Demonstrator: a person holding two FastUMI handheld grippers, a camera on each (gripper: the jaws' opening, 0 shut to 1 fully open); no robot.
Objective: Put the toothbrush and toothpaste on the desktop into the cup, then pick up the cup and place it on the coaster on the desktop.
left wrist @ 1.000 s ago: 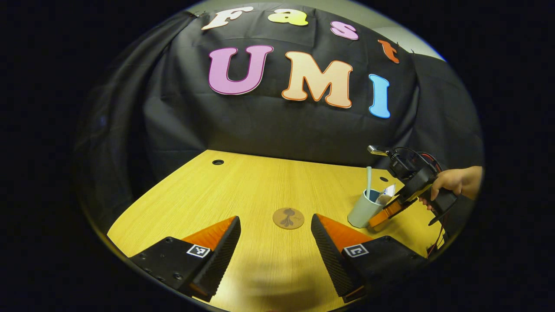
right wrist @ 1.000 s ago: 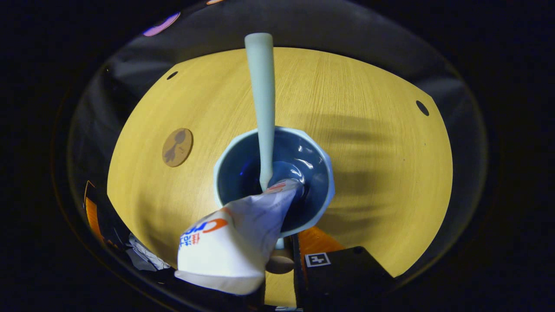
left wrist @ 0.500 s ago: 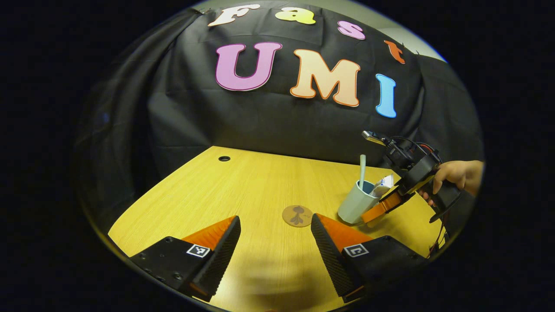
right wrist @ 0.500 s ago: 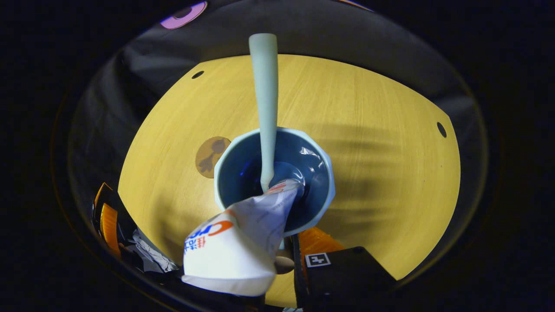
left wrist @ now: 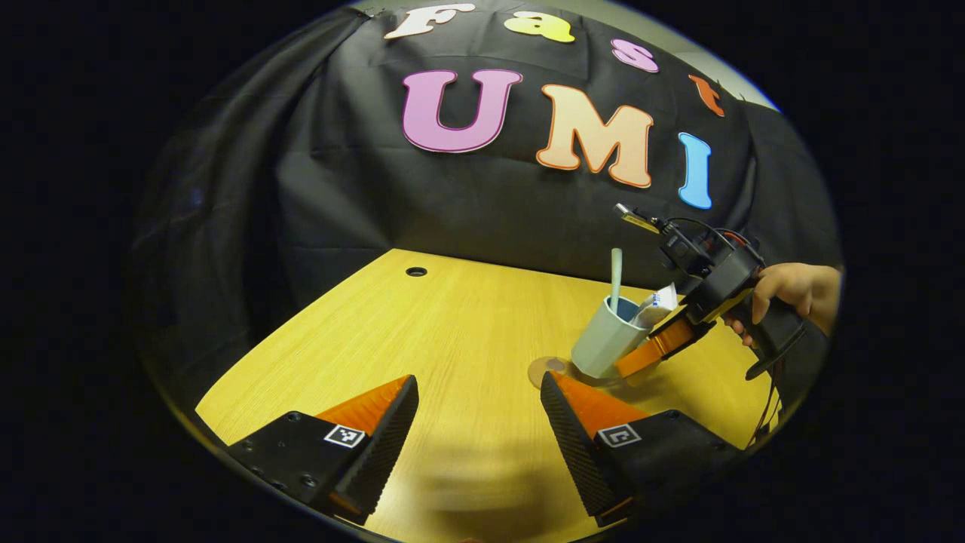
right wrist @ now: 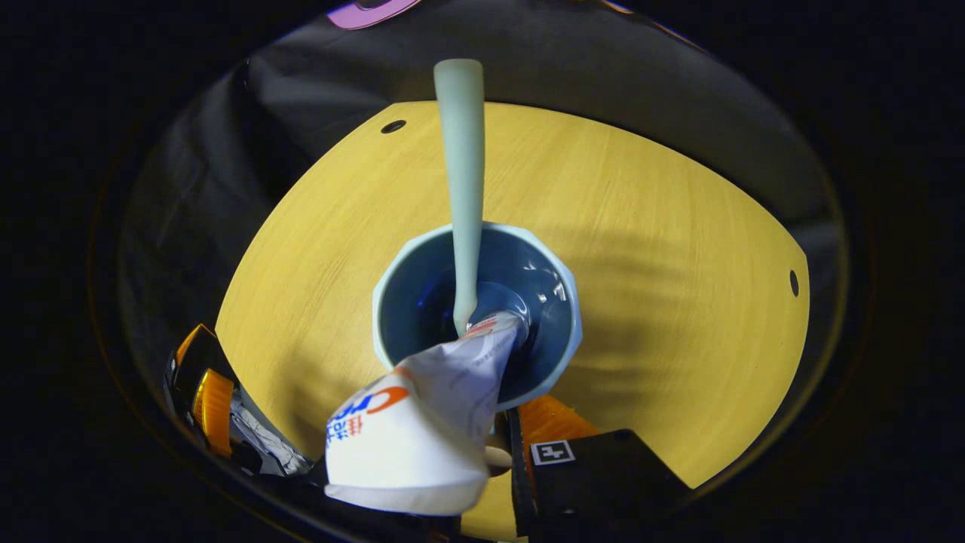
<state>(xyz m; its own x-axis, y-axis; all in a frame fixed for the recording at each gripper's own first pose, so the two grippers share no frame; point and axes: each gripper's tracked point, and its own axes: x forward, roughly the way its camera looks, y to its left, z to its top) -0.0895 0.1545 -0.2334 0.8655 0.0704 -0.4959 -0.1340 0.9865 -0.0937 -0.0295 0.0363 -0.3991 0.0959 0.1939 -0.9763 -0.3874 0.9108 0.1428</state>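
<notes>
Toothbrush [right wrist: 461, 173] and toothpaste [right wrist: 422, 422] stowed in cup [left wrist: 603, 341]; cup clamped by right gripper [left wrist: 654, 348], held tilted, apparently over coaster [left wrist: 546, 369]; setting-down left. Left gripper [left wrist: 479, 422] held apart, idle.

- The yellow wood-grain bench [left wrist: 452, 332] stands against the black cloth wall, with small round dark holes near its far edge.
- A round brown coaster [left wrist: 544, 369] lies flat on it, partly hidden.

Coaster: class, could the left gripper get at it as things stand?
Probably not cleanly. The coaster lies just ahead of the open left gripper on the desk, but the cup, carried by the right gripper, hangs tilted over it and hides most of it.
</notes>
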